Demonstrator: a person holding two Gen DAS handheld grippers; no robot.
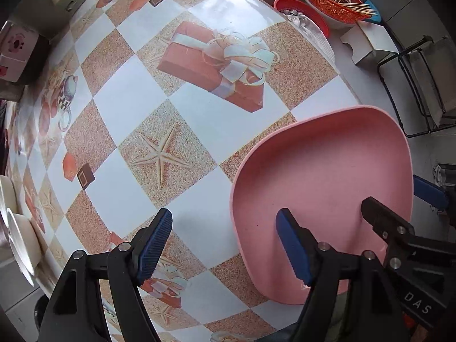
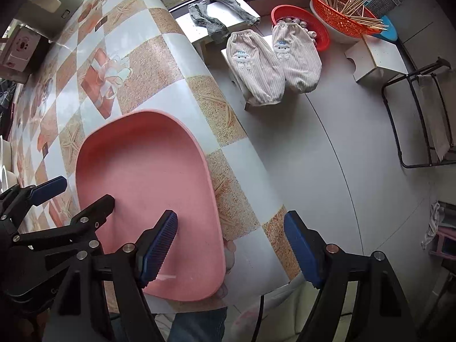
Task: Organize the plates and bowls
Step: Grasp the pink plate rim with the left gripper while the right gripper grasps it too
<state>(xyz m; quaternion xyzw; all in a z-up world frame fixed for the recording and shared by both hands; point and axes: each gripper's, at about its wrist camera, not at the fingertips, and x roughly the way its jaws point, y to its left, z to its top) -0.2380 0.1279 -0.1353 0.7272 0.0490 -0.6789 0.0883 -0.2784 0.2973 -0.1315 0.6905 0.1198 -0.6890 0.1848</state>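
step: reach for pink plate [image 1: 327, 188] | plate lay flat near table [image 1: 136, 119] edge | L gripper [image 1: 225, 245] & R gripper [image 2: 230, 248] both wide open, empty, above plate rims | tip: straddle one rim, close gently; white bowls [image 1: 20, 236] far from plate

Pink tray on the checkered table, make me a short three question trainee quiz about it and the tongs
1. True or false: the pink tray holds a bowl.
2. Which tongs straddle the tray's table-edge side: A left tongs or B right tongs?
3. Fill in: the orange basket holds wooden ____.

Key: 1 false, the tray is empty. 2 B. 3 sticks.
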